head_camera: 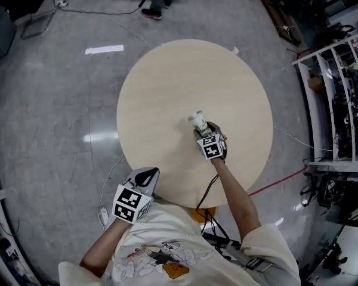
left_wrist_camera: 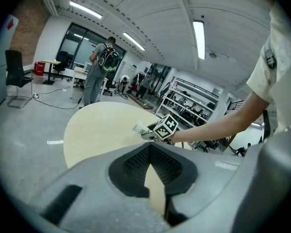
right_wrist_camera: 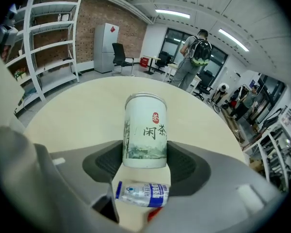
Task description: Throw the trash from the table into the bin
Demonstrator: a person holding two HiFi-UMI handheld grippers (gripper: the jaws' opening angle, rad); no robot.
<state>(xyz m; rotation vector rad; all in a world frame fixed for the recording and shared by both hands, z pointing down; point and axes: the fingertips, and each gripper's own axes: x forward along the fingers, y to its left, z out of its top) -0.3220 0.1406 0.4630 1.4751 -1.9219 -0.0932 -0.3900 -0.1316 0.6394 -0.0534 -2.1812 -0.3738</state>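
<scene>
The right gripper (right_wrist_camera: pixel 145 153) clamped the upright tea canister (right_wrist_camera: pixel 145 127) by its sides, seemingly for carrying off; a small bottle (right_wrist_camera: pixel 143 194) lay at its 6 o'clock; the left gripper (left_wrist_camera: pixel 149 147), pinched together and empty, hung spare at the surface's (head_camera: pixel 167 88) 7 o'clock edge; no bin showed.

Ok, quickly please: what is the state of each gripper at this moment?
Left gripper: closed, nothing between its jaws.
Right gripper: closed on the white tea canister.

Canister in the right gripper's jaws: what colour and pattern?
White canister with a green landscape print, dark characters and a red seal. Clearest in the right gripper view.
</scene>
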